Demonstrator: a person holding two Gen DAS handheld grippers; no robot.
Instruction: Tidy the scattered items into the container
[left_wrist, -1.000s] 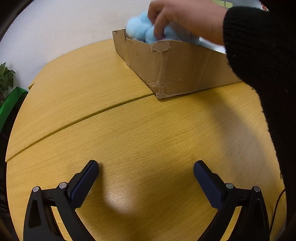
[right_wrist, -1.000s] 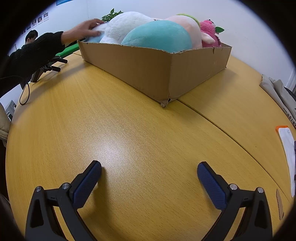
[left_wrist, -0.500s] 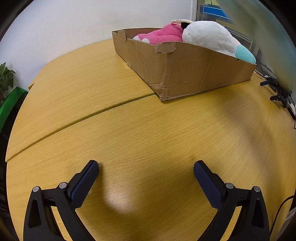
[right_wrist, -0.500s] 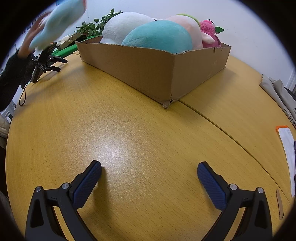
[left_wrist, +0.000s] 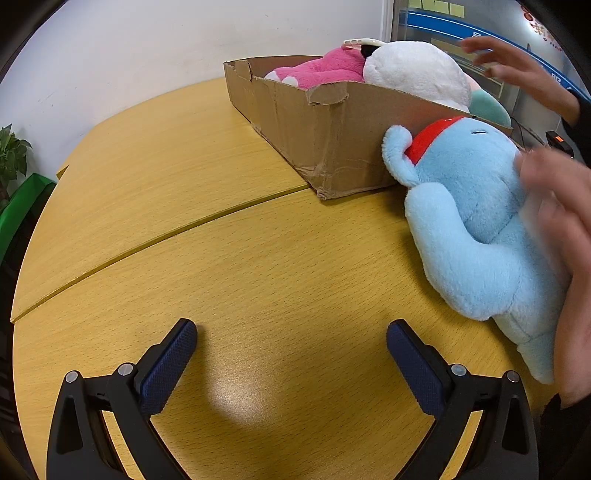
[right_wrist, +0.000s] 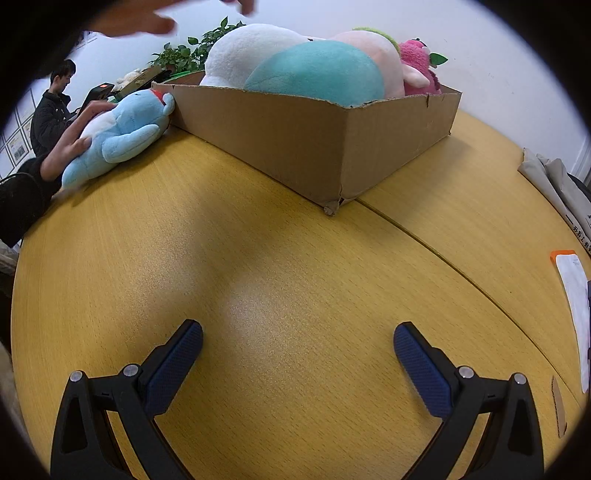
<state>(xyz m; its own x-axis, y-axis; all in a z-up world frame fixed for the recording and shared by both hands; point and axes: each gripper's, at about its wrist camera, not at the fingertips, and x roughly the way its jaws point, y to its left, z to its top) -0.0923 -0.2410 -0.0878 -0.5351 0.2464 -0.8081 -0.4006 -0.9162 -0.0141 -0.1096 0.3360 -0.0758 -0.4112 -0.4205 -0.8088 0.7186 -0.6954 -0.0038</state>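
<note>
1. The shallow brown cardboard box stands on the yellow wood-grain table, its near corner by the seam where two tabletop sections meet.
2. Inside the box lie a pink plush toy, a large white plush toy and a teal rounded plush toy; all rise above the box's rim.
3. A light blue plush animal with a red collar lies on the table outside the box, its head end touching the box's long side wall.
4. A bare hand, blurred, rests on the blue plush's back, on the side away from the box; its dark sleeve shows in the right wrist view.
5. A second bare hand hovers above the far end of the box, over the white toy, touching nothing that can be seen.
6. The left tool sits low over the table, well apart from the box, with its blue-padded jaws spread wide and nothing between them.
7. The right tool also sits low over the table on another side of the box, jaws spread wide and empty.
8. A green potted plant stands beyond the box, and a person in a dark jacket is beyond the blue plush.
9. White paper with an orange edge lies on the table well to the right of the box.
</note>
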